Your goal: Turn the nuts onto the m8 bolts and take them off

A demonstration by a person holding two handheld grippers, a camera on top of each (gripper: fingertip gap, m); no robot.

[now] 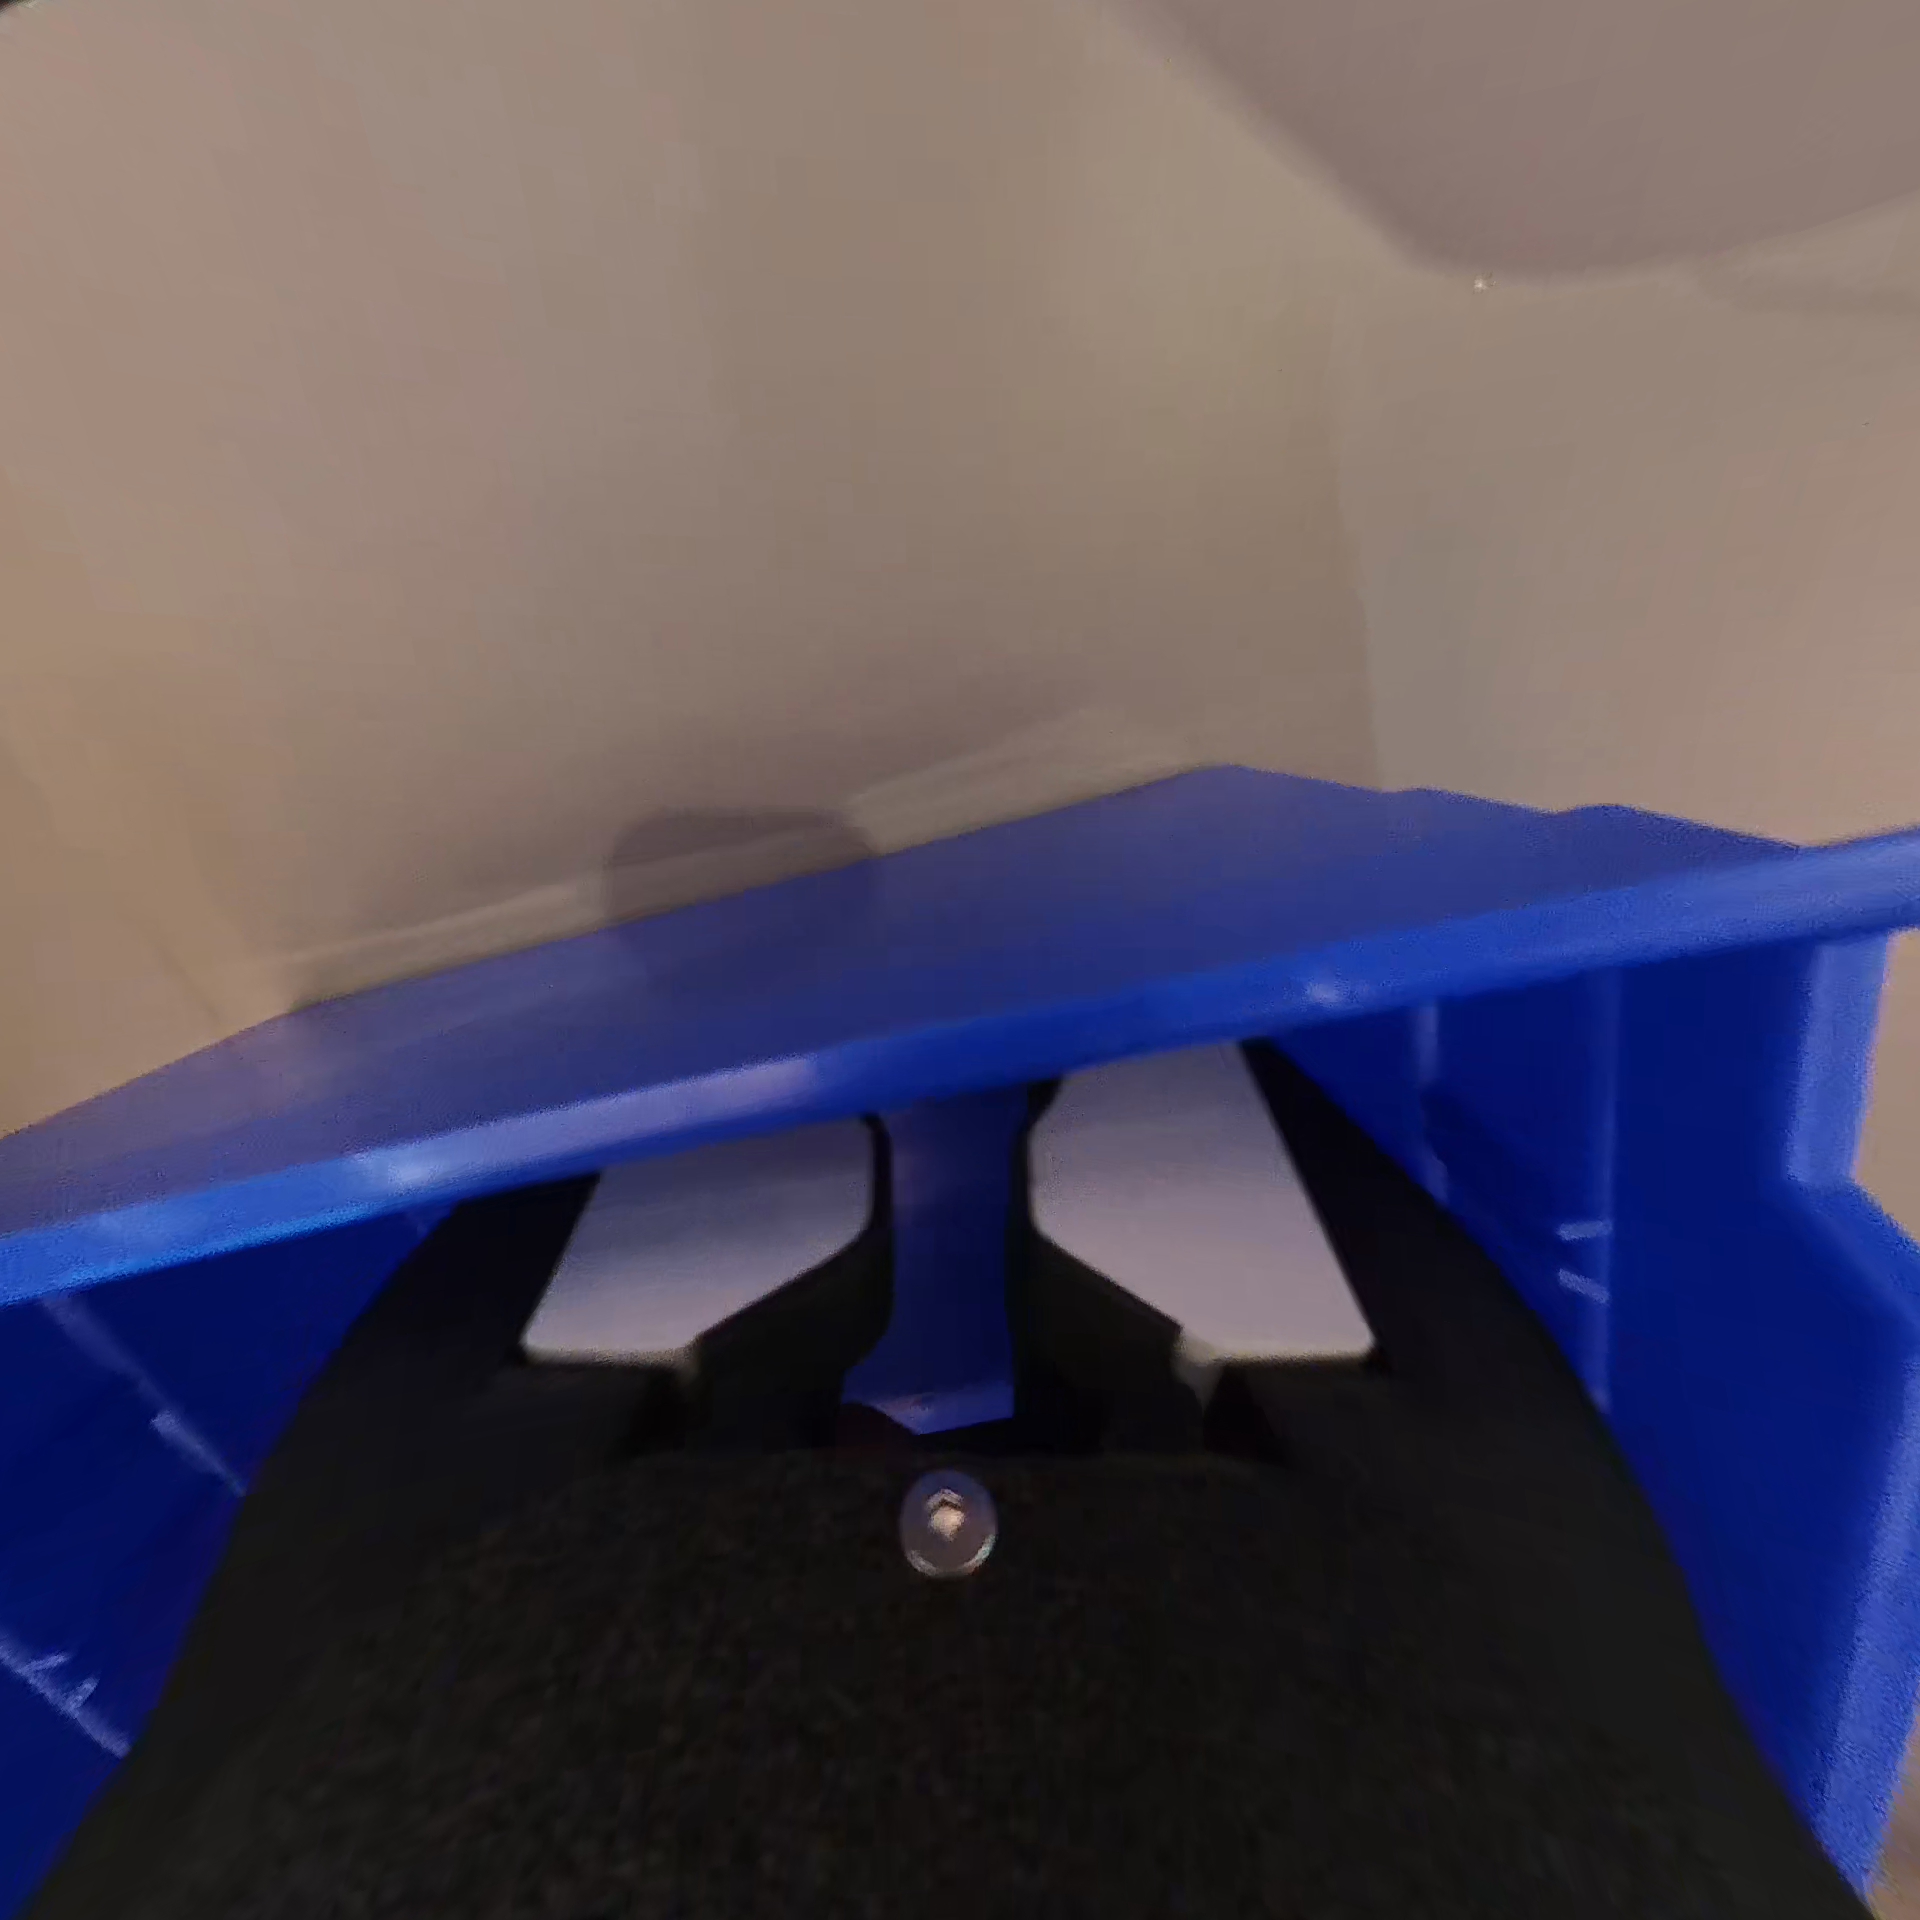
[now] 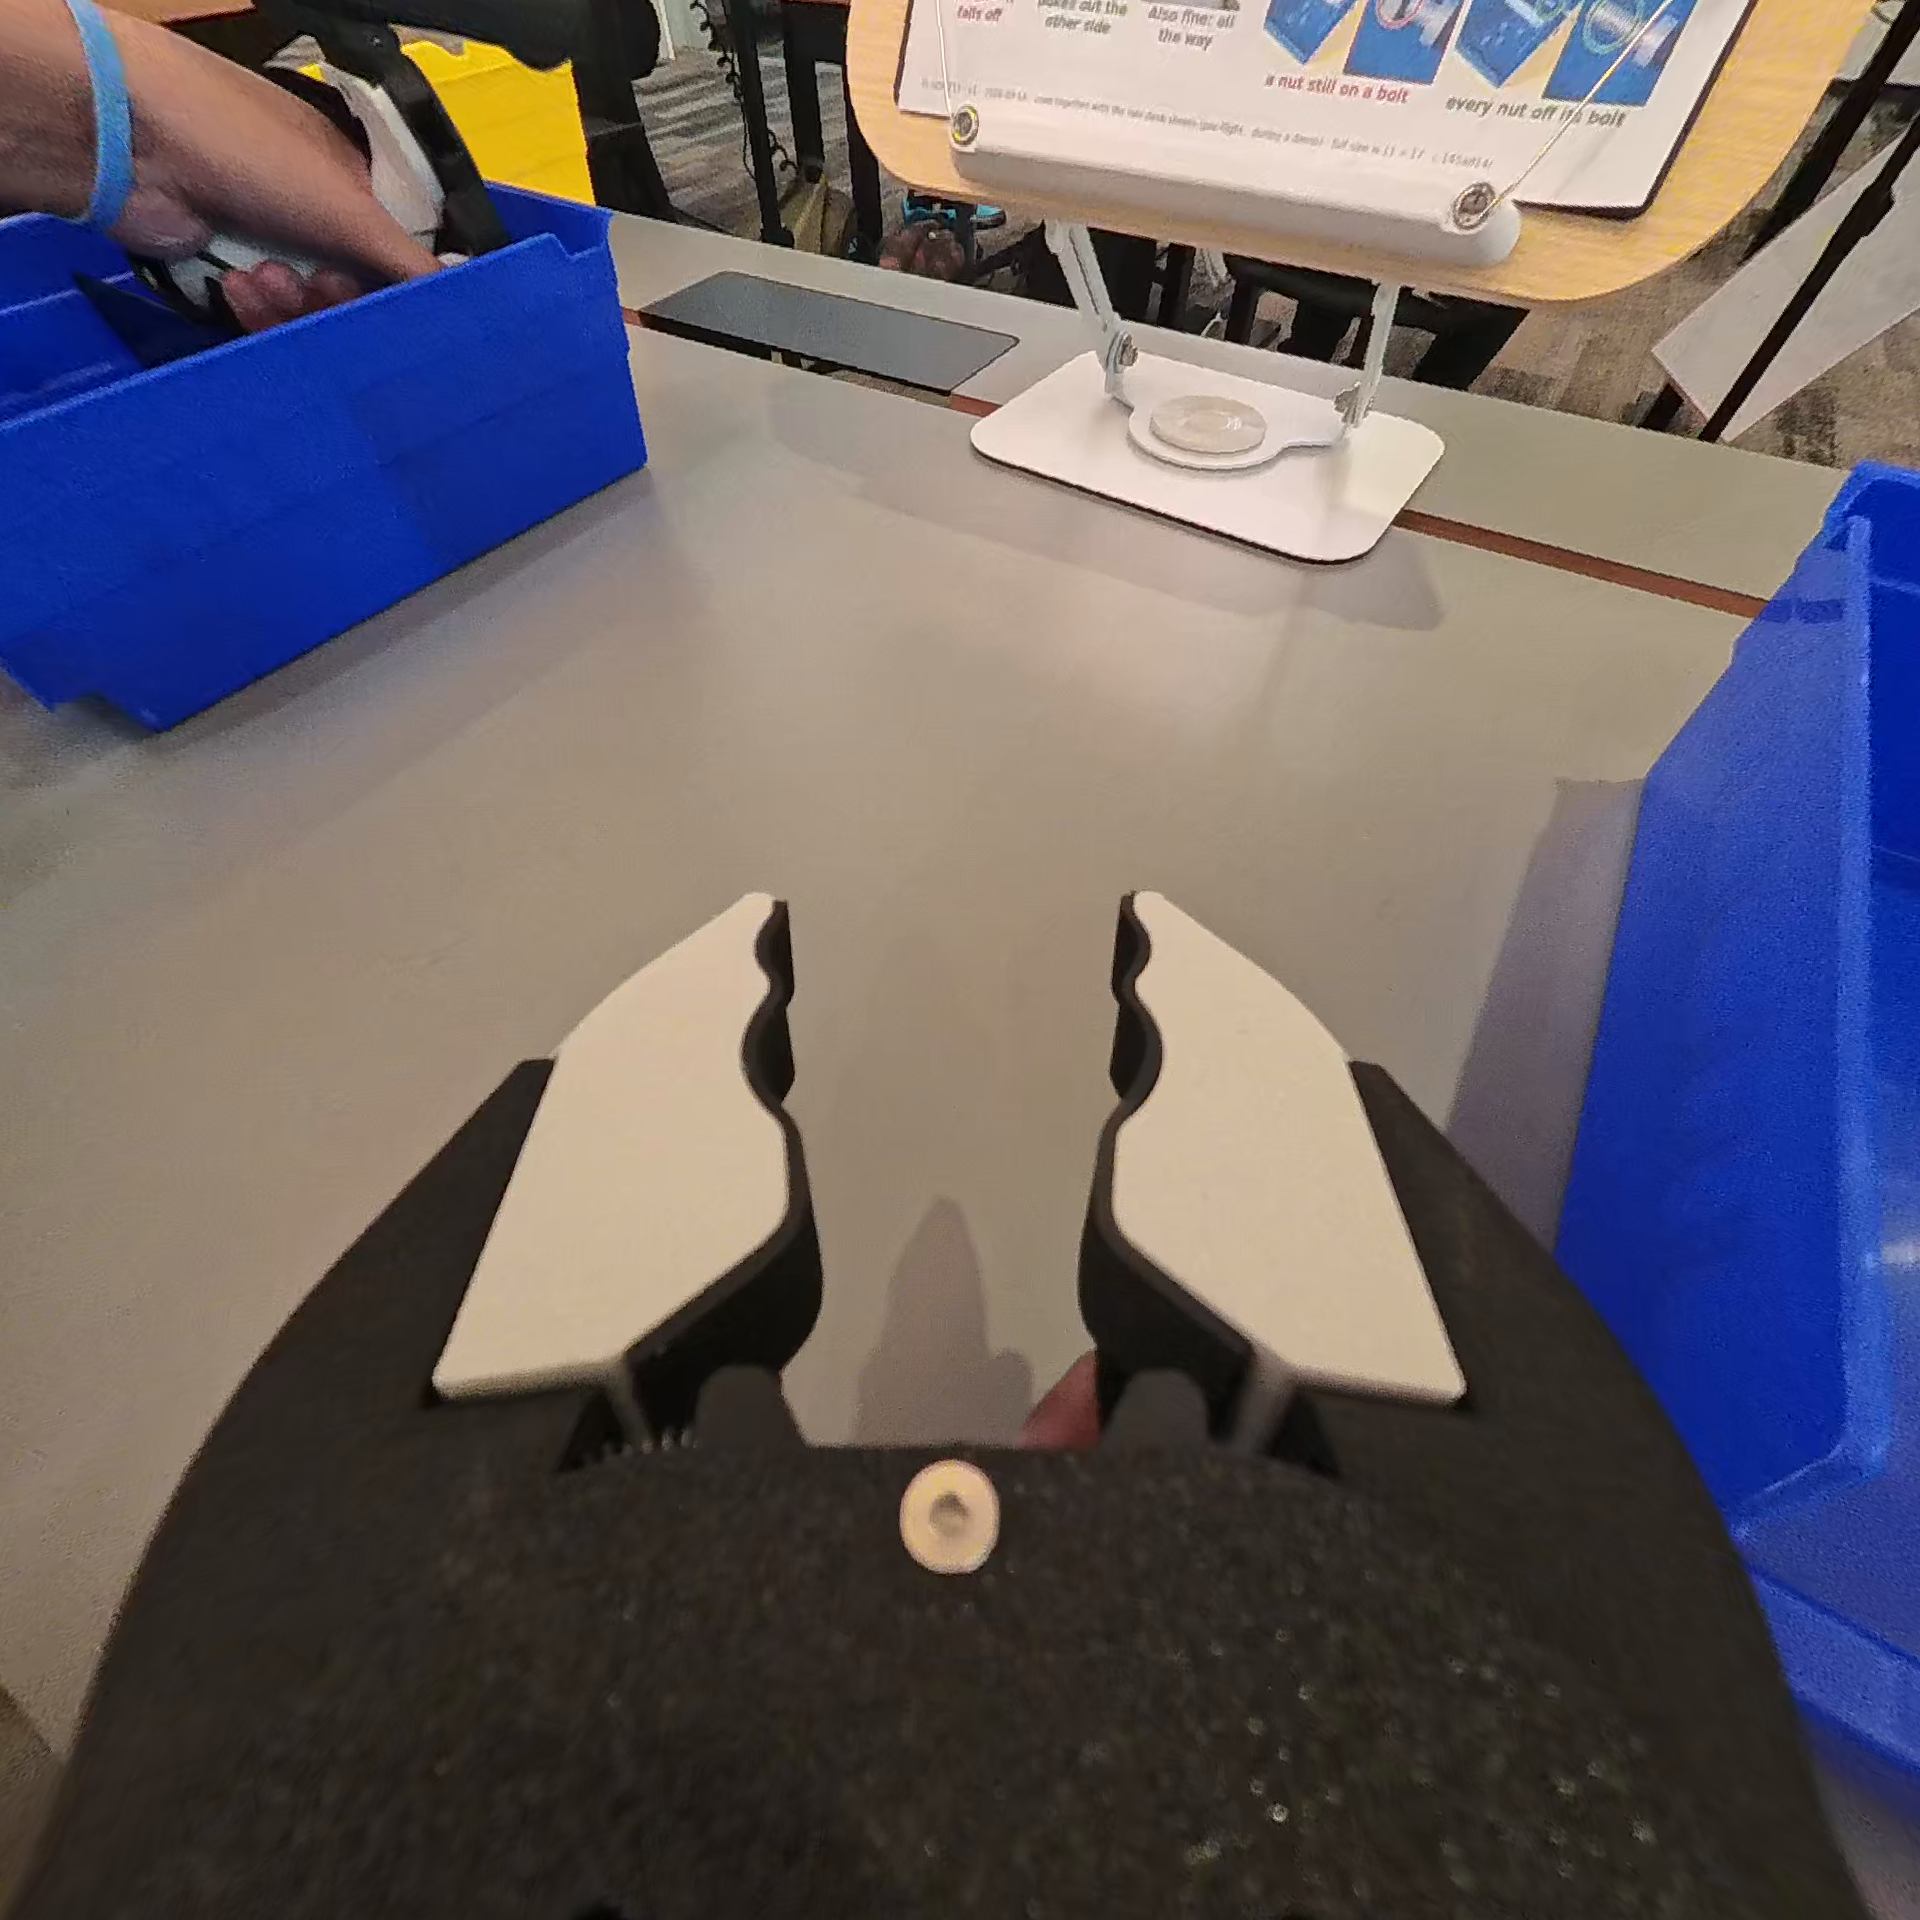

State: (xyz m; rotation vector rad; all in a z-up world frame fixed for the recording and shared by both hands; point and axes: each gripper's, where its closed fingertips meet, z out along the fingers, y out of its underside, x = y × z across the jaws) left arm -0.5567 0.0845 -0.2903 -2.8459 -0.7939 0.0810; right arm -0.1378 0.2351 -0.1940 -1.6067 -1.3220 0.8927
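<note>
The right tool (image 2: 951, 914) hovers empty over the grey counter (image 2: 935, 727), its two white-faced fingers (image 2: 644, 1143) spread wide with only bare surface between them. Ahead of it and to its left, the left tool (image 2: 312, 249), gripped by a person's hand (image 2: 239, 208) with a blue wristband, reaches down into a blue bin (image 2: 343, 488). In the left wrist view that tool sits low inside the bin, a blue wall (image 1: 935, 997) crossing right over its fingers; the tips are hidden, so whether it is wide, narrow or holding anything cannot be told.

No nut or bolt shows in either view; they are probably in the bins. The step in hand looks like fetching a part from the left bin. Next, the left tool must come up with a piece held firmly and meet the right tool over the counter.

Counted: two tools, two blue bins (the second (image 2: 1766, 1039) just to the right of the right tool), one white stand (image 2: 1216, 468) carrying an instruction sheet ahead, one dark flat panel (image 2: 831, 327) beyond.
</note>
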